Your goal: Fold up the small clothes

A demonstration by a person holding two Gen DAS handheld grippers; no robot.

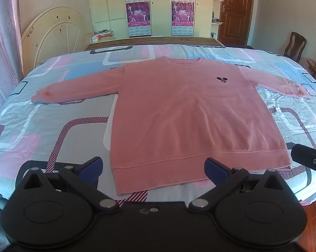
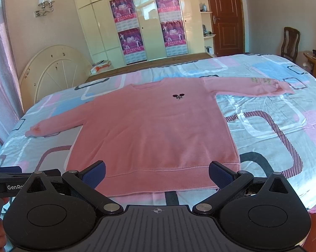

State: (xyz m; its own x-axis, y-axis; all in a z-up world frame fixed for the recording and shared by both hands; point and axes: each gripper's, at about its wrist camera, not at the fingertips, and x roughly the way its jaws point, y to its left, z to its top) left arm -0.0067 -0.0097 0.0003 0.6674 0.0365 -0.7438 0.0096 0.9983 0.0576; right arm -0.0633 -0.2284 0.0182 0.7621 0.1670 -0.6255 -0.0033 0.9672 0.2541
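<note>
A pink knitted sweater point(image 1: 187, 113) lies flat and face up on the bed, both sleeves spread out sideways, a small dark emblem point(image 1: 222, 79) on its chest. My left gripper point(image 1: 153, 168) hovers open just before the hem, nothing between its blue pads point(image 1: 90, 166). The right wrist view shows the same sweater point(image 2: 155, 130) with its emblem point(image 2: 178, 96). My right gripper point(image 2: 156, 173) is open over the hem's near edge and holds nothing. The right gripper's black body point(image 1: 309, 157) pokes in at the right of the left wrist view.
The bed point(image 1: 53, 126) wears a sheet patterned in pink, blue and grey. A cream headboard point(image 1: 59, 35) leans at the left wall, a wardrobe with posters point(image 1: 160, 6) stands behind, and a wooden chair point(image 1: 295, 46) and brown door point(image 1: 235, 10) are at the right.
</note>
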